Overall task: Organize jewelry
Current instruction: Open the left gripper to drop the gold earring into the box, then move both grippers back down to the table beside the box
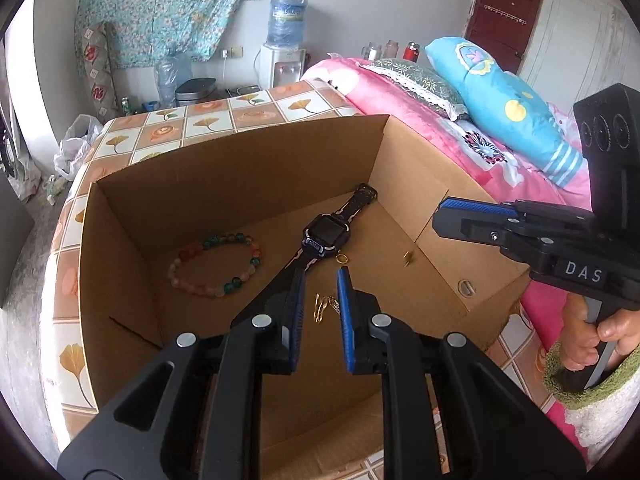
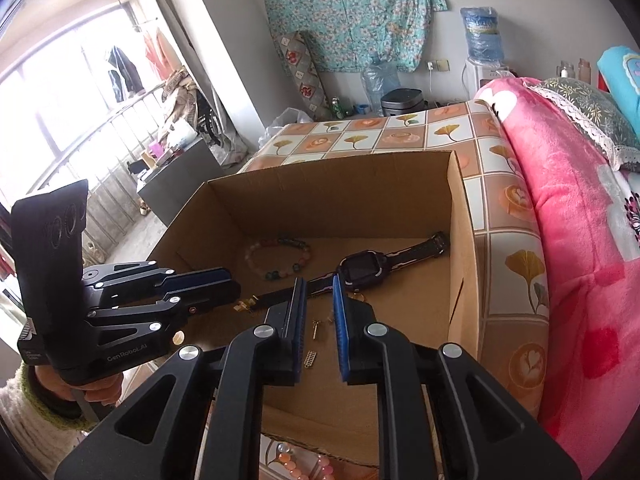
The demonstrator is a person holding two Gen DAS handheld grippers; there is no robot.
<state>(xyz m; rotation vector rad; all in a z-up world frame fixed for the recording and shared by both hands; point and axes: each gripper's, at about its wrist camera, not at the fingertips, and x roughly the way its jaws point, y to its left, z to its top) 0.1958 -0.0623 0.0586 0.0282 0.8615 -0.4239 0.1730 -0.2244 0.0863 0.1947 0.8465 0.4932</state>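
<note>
An open cardboard box (image 1: 240, 168) holds a bead bracelet (image 1: 216, 264), a dark smart watch (image 1: 326, 234), a small gold ring (image 1: 341, 258) and small gold pieces (image 1: 326, 306). My left gripper (image 1: 320, 280) hangs over the box floor above the gold pieces, its blue pads a narrow gap apart with nothing between them. My right gripper (image 1: 438, 220) comes in over the box's right wall. In the right wrist view, the right gripper (image 2: 318, 284) stands narrowly open above a gold pin (image 2: 315, 328), near the watch (image 2: 362, 270) and bracelet (image 2: 280, 258). The left gripper (image 2: 236, 286) is on the left.
The box (image 2: 460, 240) sits on a surface with a flower-tile cover (image 2: 516, 264), against a pink blanket (image 2: 580, 240). Pink beads (image 2: 304, 464) lie outside the box's near edge. A blue pillow (image 1: 508, 112) and a water dispenser (image 1: 282, 60) stand farther back.
</note>
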